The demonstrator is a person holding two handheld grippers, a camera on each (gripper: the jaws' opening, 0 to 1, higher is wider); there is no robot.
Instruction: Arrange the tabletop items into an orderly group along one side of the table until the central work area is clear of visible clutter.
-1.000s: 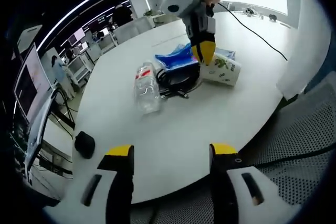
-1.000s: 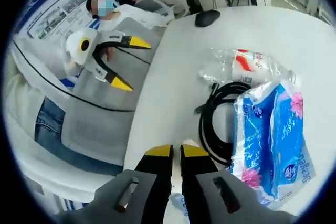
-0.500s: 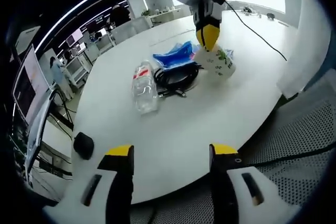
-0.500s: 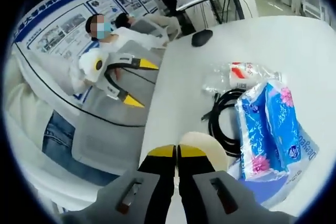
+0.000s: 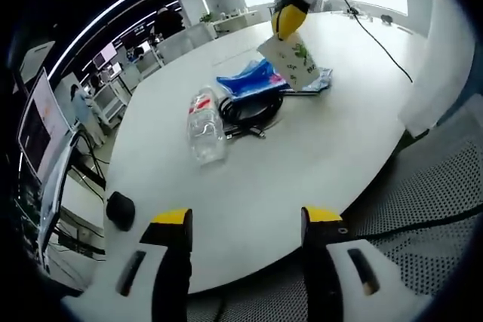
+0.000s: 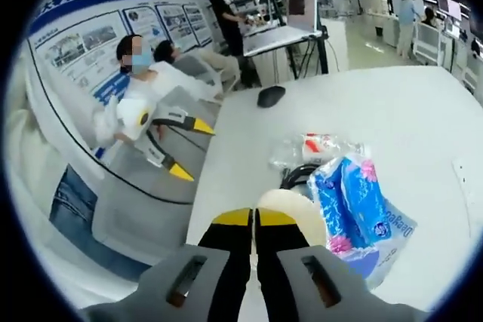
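In the left gripper view, the left claw (image 5: 245, 220) is held with its jaws apart and nothing between them, low over the near edge of the white round table (image 5: 317, 148). Well ahead of it a crushed clear bottle (image 5: 205, 122) with a red label is seen lying on its side. Just to the right of the bottle a coil of black cable (image 5: 253, 111) is laid, and behind the coil a blue packet (image 5: 253, 81) rests flat. Off to the left of the claw, near the table's edge, a black mouse (image 5: 121, 207) is seen.

Farther ahead, the right claw (image 5: 285, 24) is seen clamped on the top corner of a white tissue pack (image 5: 293, 62) with green print, which is held up, tilted, above the blue packet and clear of the table.

In the right gripper view, the right claw (image 6: 253, 220) is shown with its yellow tips pressed together on the tissue pack (image 6: 290, 213). The blue packet (image 6: 355, 205), the cable (image 6: 298, 179), the bottle (image 6: 317, 148) and the mouse (image 6: 270, 96) lie beyond it, and the left claw (image 6: 189, 148) is seen off to the left.
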